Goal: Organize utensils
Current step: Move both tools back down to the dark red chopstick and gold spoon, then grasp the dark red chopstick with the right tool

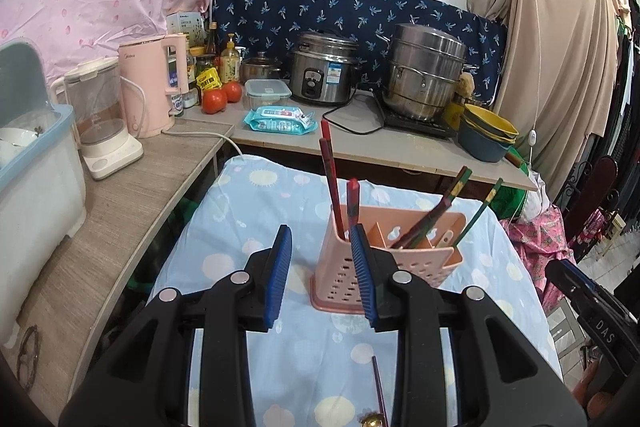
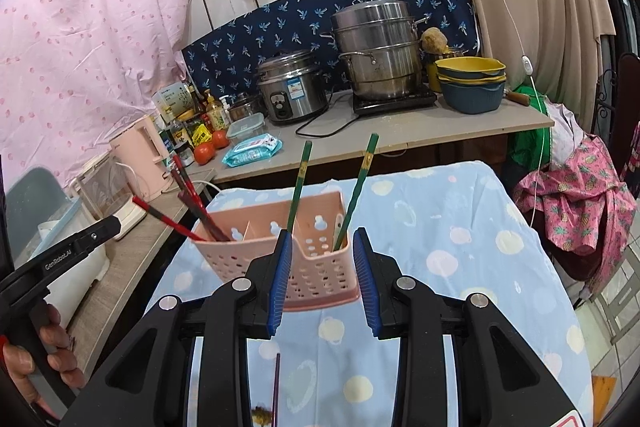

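Observation:
A pink perforated utensil holder [image 1: 404,259] stands on the blue dotted cloth; it also shows in the right wrist view [image 2: 316,267]. Red chopsticks [image 1: 332,183] stand in its left compartment and green chopsticks [image 1: 478,211] lean in the right one; in the right wrist view the red ones [image 2: 188,195] lean left and the green ones [image 2: 360,187] stand right. A thin purple utensil [image 1: 379,391] lies on the cloth near me, also in the right wrist view [image 2: 276,387]. My left gripper [image 1: 322,251] is open and empty, just before the holder. My right gripper [image 2: 322,255] is open and empty, in front of the holder.
A counter [image 1: 360,143] behind the table bears a rice cooker [image 1: 324,71], steamer pot [image 1: 424,71], stacked bowls [image 1: 486,131], wipes pack [image 1: 280,119], tomatoes [image 1: 214,101] and a pink kettle [image 1: 150,87]. A side shelf [image 1: 120,211] runs on the left. Clothes hang right.

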